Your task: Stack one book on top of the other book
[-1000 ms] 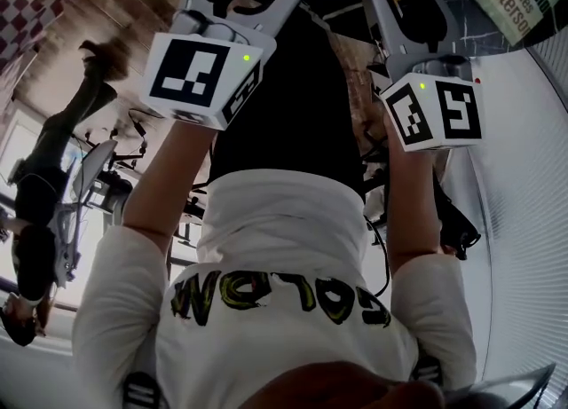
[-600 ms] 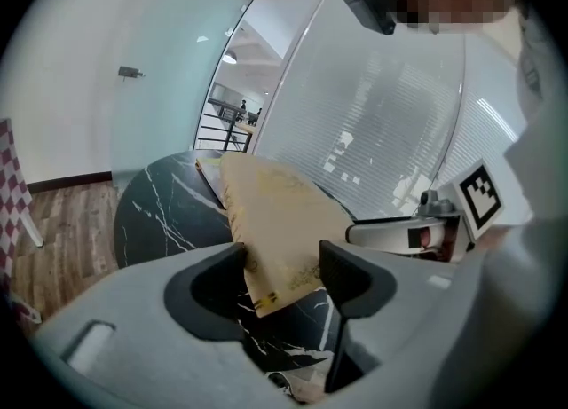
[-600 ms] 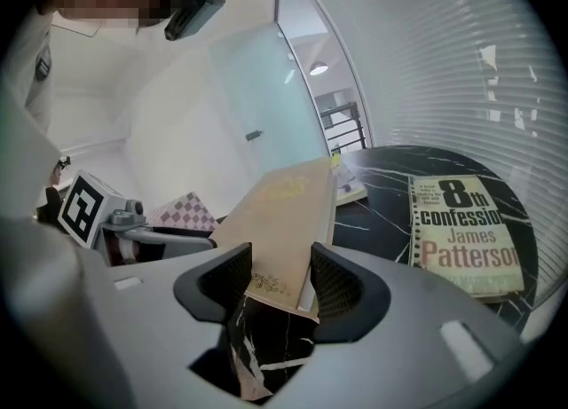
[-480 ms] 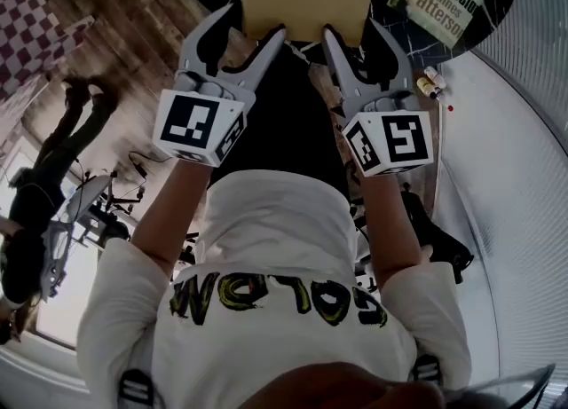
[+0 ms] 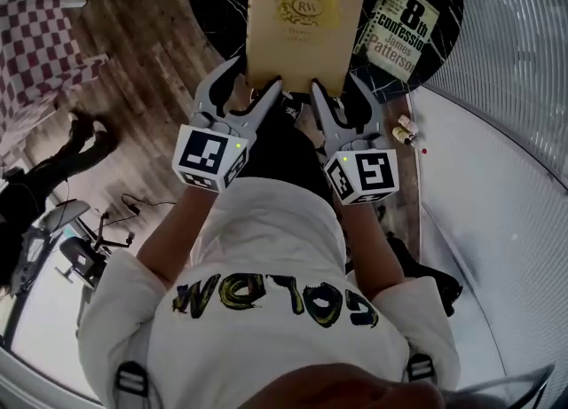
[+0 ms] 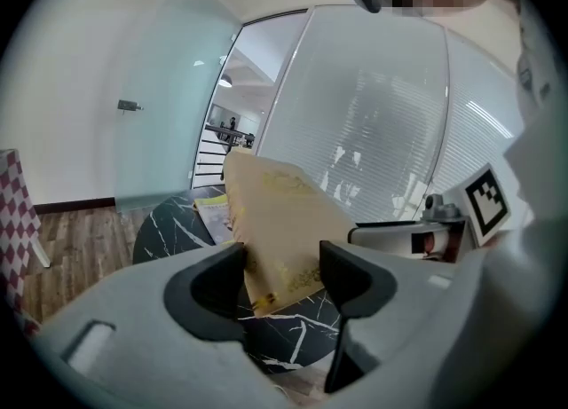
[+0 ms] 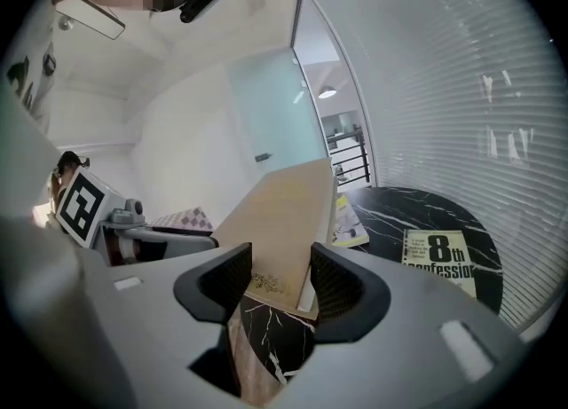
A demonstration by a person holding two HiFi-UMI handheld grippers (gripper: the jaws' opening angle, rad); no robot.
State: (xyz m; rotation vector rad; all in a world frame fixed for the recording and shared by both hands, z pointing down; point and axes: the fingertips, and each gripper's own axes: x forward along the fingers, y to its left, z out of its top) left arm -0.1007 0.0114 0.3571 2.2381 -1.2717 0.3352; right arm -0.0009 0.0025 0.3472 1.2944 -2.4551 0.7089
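A tan hardcover book point(image 5: 306, 21) with a gold crest hangs tilted above the round black marble table point(image 5: 213, 8). My left gripper point(image 5: 251, 88) is shut on its near left corner and my right gripper point(image 5: 340, 92) on its near right corner. In the left gripper view the book point(image 6: 284, 221) fills the gap between the pads, and in the right gripper view the book point(image 7: 284, 212) does the same. A second book, "8th Confession" point(image 5: 398, 27), lies flat on the table to the right, apart from both grippers.
A thin yellowish magazine point(image 7: 348, 225) lies on the table beyond the held book. Two small bottles point(image 5: 404, 129) sit by the curved glass wall with blinds point(image 5: 515, 88) on the right. A checked cloth point(image 5: 44, 52) and a person point(image 5: 35, 185) are on the left.
Both grippers have risen together with the tan book in them. The head view now takes in the whole book, the table and the second book.
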